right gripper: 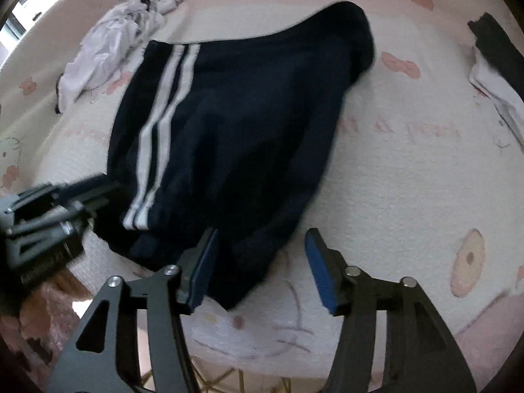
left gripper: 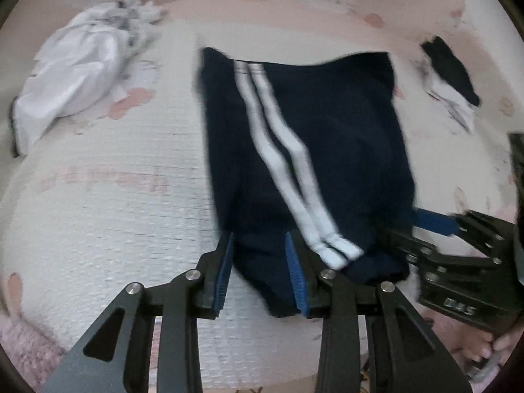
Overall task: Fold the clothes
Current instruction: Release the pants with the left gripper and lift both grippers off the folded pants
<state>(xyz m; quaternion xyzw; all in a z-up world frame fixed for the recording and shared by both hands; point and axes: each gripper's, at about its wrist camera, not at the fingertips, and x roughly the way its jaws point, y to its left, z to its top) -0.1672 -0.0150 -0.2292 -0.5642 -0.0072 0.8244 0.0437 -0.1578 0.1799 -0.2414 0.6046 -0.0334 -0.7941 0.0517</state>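
A dark navy garment (left gripper: 304, 150) with two white stripes (left gripper: 281, 160) lies folded on a bed (left gripper: 114, 180) covered in a white and pink cartoon-print cover. In the left wrist view the left tool (left gripper: 260, 252) sits at 6 o'clock, spread to a middling width, with the garment's near hem lying between its blue pads (left gripper: 296, 275); whether the pads press the cloth is hard to tell through the blur. The right tool (left gripper: 435, 226) enters at 4 o'clock, its tips partly hidden behind the garment's edge. In the right wrist view the right tool (right gripper: 262, 245) is spread wide, its left pad (right gripper: 204, 268) over the hem. A crumpled white garment (left gripper: 75, 78) lies at 10 o'clock, and a black and white pile (left gripper: 452, 78) at 2 o'clock is cut off at the rim.
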